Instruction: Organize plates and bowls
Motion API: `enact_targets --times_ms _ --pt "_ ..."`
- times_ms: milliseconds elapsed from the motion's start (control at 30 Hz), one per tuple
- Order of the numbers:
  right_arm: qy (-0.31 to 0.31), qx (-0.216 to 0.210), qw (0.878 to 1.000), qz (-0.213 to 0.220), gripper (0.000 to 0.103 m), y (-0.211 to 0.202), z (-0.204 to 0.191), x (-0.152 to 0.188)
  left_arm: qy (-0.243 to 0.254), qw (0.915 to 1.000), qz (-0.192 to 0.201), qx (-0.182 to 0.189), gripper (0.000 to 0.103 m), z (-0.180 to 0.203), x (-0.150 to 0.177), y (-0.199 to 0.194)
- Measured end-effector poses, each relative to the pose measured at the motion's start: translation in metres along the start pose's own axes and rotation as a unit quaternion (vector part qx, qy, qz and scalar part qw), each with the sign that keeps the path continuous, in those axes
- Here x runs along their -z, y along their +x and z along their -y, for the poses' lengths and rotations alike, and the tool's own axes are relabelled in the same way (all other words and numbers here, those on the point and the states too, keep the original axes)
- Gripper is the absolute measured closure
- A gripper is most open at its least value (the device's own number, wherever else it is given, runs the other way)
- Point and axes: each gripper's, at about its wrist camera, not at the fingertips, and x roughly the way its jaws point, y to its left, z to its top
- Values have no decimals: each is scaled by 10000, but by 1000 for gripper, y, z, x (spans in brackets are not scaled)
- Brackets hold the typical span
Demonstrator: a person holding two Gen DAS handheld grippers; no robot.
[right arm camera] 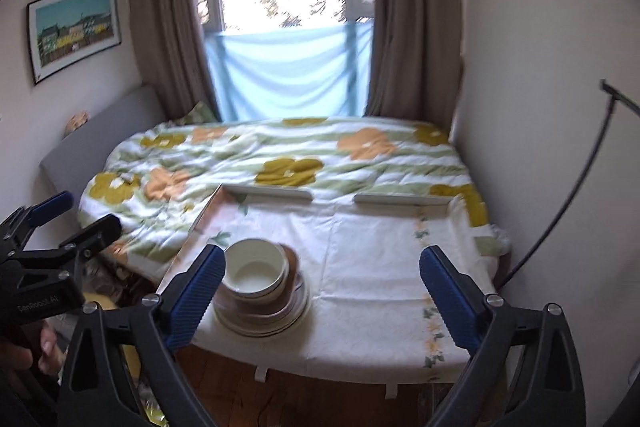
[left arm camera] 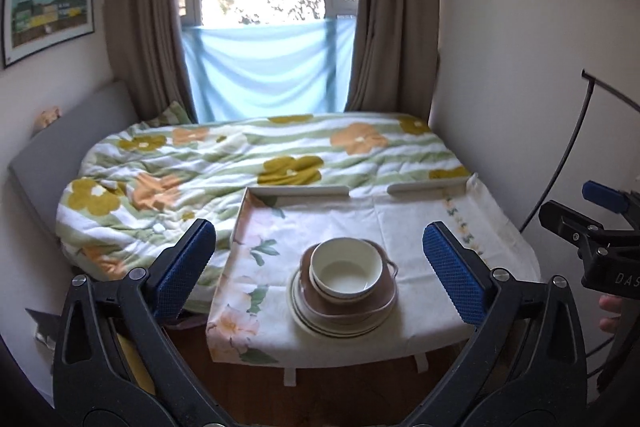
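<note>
Both hand-held grippers, left (left arm camera: 320, 267) and right (right arm camera: 322, 293), gape wide and empty above the table (left arm camera: 420, 227). A bowl (left arm camera: 345, 269) tops stacked plates (left arm camera: 340, 321) near its front edge.

Left gripper (left arm camera: 320, 267) tilted downward, jaws spread wide, nothing between them; right gripper (right arm camera: 322, 293) likewise — empty, gaping.
</note>
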Motion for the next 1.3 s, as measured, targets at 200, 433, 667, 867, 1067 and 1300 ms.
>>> enact_targets --times_ms 200,433,667,867,1067,1300 --pt "38 189 9991 366 6 -25 5 5 144 9987 459 -154 0 15 4 -34" --pt "109 271 9985 473 6 -39 10 8 213 9975 668 -109 0 25 2 -53" --pt "68 324 9979 551 6 -48 8 9 231 9971 721 -101 0 32 2 -63" --pt "84 358 9977 577 6 -50 9 8 248 9966 769 -132 0 33 -1 -67" --pt "88 374 9976 570 6 -50 9 7 229 9966 783 -133 0 33 -1 -66" --pt "106 421 9976 542 6 -50 11 8 232 9968 758 -106 0 33 -2 -64"
